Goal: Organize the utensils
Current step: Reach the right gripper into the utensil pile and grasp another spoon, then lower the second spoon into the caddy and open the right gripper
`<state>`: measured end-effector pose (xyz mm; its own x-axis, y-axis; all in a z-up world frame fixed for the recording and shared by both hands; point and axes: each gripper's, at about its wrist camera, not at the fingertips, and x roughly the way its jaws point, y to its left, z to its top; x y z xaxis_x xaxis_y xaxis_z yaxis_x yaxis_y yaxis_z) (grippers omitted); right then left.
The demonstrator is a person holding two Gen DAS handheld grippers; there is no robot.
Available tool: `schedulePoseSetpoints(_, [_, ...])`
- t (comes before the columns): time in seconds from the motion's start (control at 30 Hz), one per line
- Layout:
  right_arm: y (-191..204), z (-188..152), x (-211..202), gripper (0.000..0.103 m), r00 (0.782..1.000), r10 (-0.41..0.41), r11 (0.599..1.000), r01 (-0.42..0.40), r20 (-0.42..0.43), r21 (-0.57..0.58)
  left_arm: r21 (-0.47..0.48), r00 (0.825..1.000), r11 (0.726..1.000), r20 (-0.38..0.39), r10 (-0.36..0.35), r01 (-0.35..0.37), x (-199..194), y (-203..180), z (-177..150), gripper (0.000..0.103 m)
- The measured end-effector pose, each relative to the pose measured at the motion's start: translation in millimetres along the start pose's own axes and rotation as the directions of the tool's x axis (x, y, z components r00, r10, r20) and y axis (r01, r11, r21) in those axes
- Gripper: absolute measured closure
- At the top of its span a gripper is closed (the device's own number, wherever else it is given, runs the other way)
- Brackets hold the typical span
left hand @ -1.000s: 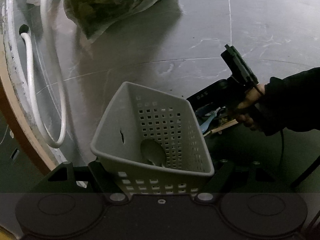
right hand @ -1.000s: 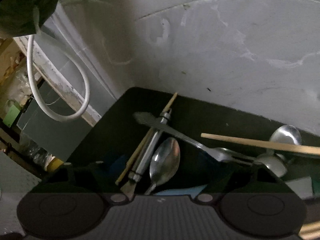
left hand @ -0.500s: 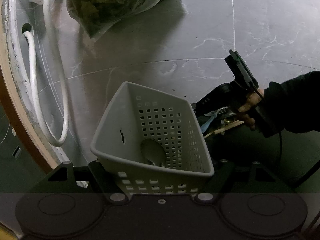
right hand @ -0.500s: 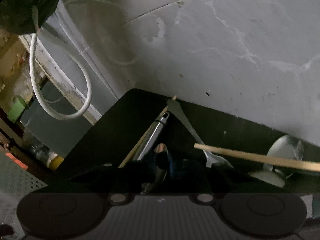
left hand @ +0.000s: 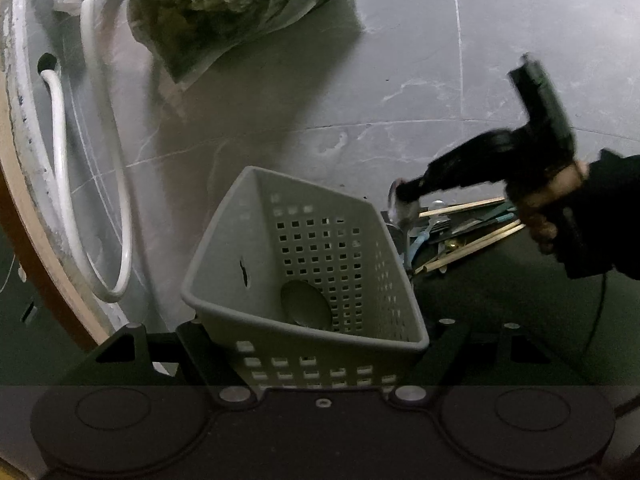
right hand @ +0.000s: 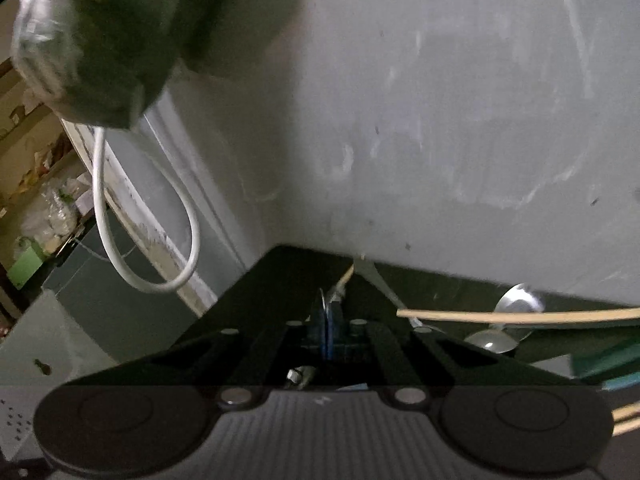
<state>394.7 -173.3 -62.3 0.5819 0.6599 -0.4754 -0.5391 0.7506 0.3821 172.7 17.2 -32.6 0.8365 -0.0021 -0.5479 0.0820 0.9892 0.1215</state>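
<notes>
Left wrist view: the left gripper point(left hand: 320, 364) is clamped across the near wall of a pale perforated basket point(left hand: 304, 276), holding it tipped so its open mouth faces up and away; one spoon bowl point(left hand: 306, 306) already rests inside against the far wall. At about three o'clock from the basket, the right gripper point(left hand: 404, 196) — held by a hand point(left hand: 548, 204) in a dark sleeve — hangs just past the basket's right rim, blurred, with a spoon point(left hand: 402, 212) pinched at its tip. The spoon's handle seems to trail down toward five o'clock, though the blur leaves that uncertain. Beyond it, chopsticks point(left hand: 468, 240) and other cutlery lie in a dark tray point(left hand: 480, 292) on the grey marbled surface point(left hand: 320, 80). Right wrist view: the right gripper point(right hand: 328, 320) has just been closing and its blue pads point(right hand: 322, 322) now meet on a thin metal edge, the spoon point(right hand: 327, 304) seen edge-on at twelve o'clock. A chopstick point(right hand: 520, 315) crosses at three o'clock over other spoon bowls point(right hand: 518, 300) in the tray point(right hand: 272, 280). The coming move likely turns on this: the basket mouth lies toward nine o'clock from the held spoon, and the right hand is the one carrying it.
</notes>
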Motion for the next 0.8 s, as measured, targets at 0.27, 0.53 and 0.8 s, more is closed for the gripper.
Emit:
schedulePoseSetpoints(0.27, [27.4,2.5,-54.1,0.102,0.980,-0.114,0.993,0.117,0.164,-0.009,0.021,0.999,0.999,0.008,-0.033,0.033,-0.1,4.2,-1.3,0.025])
schedulePoseSetpoints(0.53, [43.8,11.0,-90.8,0.102,0.947,-0.186,0.982,0.190,0.262,0.010,0.036,0.998,0.998,0.020,-0.055,0.054,2.0,8.0,-1.9,0.025])
schedulePoseSetpoints(0.8, [77.1,26.1,-132.9,0.102,0.919,-0.144,0.986,0.164,0.368,-0.023,0.049,0.998,0.997,0.024,-0.066,0.065,1.7,7.9,-2.9,0.025])
